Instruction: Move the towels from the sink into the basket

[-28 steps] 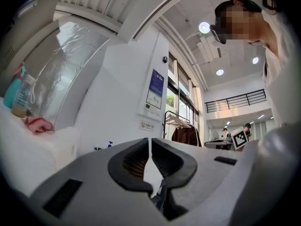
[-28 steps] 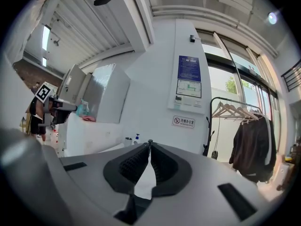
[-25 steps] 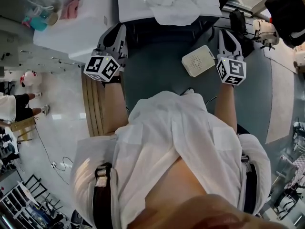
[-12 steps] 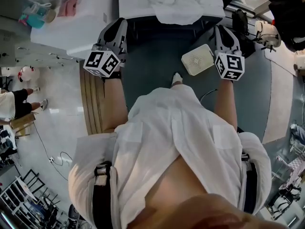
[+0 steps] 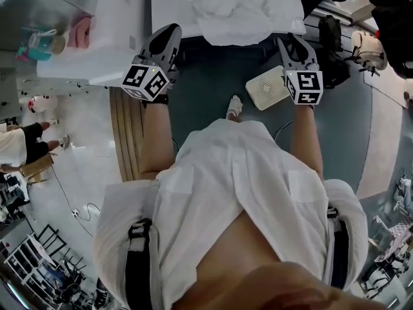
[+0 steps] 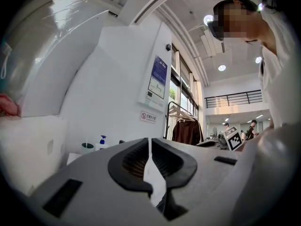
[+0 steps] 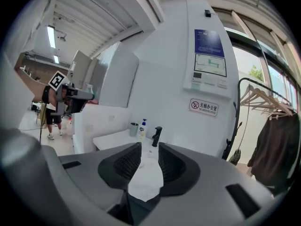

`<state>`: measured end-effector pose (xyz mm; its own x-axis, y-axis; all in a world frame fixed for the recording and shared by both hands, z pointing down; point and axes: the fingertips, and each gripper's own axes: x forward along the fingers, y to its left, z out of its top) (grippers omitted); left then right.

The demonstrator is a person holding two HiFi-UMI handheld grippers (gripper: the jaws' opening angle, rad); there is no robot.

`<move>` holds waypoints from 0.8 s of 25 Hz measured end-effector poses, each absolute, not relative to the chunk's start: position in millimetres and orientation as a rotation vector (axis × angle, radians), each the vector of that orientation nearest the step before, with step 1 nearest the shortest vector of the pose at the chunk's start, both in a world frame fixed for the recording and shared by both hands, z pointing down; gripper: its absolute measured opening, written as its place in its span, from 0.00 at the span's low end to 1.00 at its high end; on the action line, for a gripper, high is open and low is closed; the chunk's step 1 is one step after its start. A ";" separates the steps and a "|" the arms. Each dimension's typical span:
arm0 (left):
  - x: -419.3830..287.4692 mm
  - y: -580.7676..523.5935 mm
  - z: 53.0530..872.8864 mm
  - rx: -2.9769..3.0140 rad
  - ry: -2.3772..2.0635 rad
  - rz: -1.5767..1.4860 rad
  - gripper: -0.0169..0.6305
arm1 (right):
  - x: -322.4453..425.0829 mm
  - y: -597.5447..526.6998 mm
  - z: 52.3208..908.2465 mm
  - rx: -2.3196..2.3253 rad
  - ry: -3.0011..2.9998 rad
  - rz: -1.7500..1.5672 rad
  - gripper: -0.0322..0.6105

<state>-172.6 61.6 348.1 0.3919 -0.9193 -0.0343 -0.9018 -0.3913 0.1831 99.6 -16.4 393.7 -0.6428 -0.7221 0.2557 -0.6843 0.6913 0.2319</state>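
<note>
Nearer the sink (image 5: 169, 10) than before, left gripper (image 5: 169, 33) is closed and empty; right gripper (image 5: 290, 42) has just been opening its jaws, nothing between them. White towels (image 5: 231, 10) lie heaped there, apparently none moved yet.

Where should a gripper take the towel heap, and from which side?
Probably the fold of the towel heap drooping over the front edge of the counter, approached level from the near side: it hangs free, so jaws can straddle it.
</note>
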 end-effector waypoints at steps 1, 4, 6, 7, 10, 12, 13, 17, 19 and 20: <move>-169.1 49.8 349.7 2.507 -1.646 -0.188 0.07 | 99.1 -26.0 397.5 1.091 -2.576 -0.154 0.25; -158.6 16.4 357.0 2.509 -1.627 -0.165 0.07 | 96.3 -52.0 411.9 1.032 -2.571 -0.132 0.26; -150.3 -3.2 362.4 2.508 -1.615 -0.152 0.07 | 94.4 -67.8 424.1 0.984 -2.561 -0.125 0.26; -145.4 -12.1 365.8 2.507 -1.608 -0.140 0.07 | 93.6 -75.1 430.4 0.960 -2.557 -0.122 0.27; -133.3 -34.7 376.5 2.510 -1.586 -0.103 0.07 | 89.8 -93.9 448.2 0.896 -2.553 -0.112 0.27; -130.4 -46.0 381.9 2.508 -1.583 -0.097 0.07 | 83.9 -103.6 458.6 0.856 -2.555 -0.106 0.28; -129.9 -51.1 385.0 2.506 -1.584 -0.092 0.07 | 80.1 -108.0 463.6 0.835 -2.556 -0.104 0.28; -129.0 -65.7 398.0 2.493 -1.582 -0.064 0.07 | 61.4 -120.2 482.7 0.737 -2.548 -0.097 0.31; -131.4 -72.5 402.1 2.487 -1.578 -0.061 0.07 | 48.3 -126.2 490.4 0.684 -2.539 -0.101 0.33; -133.1 -76.3 404.0 2.486 -1.574 -0.057 0.07 | 41.1 -129.6 494.2 0.656 -2.533 -0.104 0.35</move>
<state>-133.1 -76.3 404.0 0.4326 -0.8986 0.0732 -0.8910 -0.4137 0.1869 41.1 -129.6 494.2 -0.7492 -0.4720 0.4647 -0.4323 0.8800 0.1969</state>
